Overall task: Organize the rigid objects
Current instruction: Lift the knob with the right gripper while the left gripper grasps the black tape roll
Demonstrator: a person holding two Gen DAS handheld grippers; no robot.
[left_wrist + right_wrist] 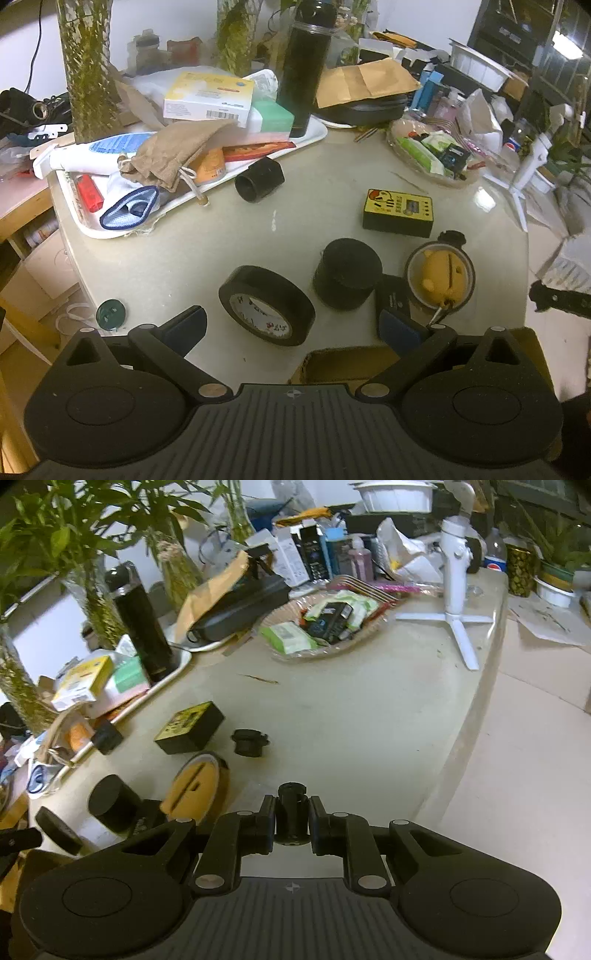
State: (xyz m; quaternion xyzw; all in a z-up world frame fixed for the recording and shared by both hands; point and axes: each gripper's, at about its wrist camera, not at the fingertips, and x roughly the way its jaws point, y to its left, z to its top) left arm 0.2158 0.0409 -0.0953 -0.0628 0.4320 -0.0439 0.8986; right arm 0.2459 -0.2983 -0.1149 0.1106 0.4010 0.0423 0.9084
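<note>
A small black cylinder (291,818) is pinched upright in the right gripper (292,825), presumably for sorting, while the left gripper (291,325) is held wide, tape roll (266,305) at its 12 o'clock.

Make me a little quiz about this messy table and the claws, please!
1. True or false: the right claw is empty.
2. Which sits nearest the left claw? A) the tape roll B) the yellow box C) the tall black flask
3. Fill in: the tall black flask stands on the white ____.

Key: 1. False, it grips a small black cylinder. 2. A. 3. tray.
</note>
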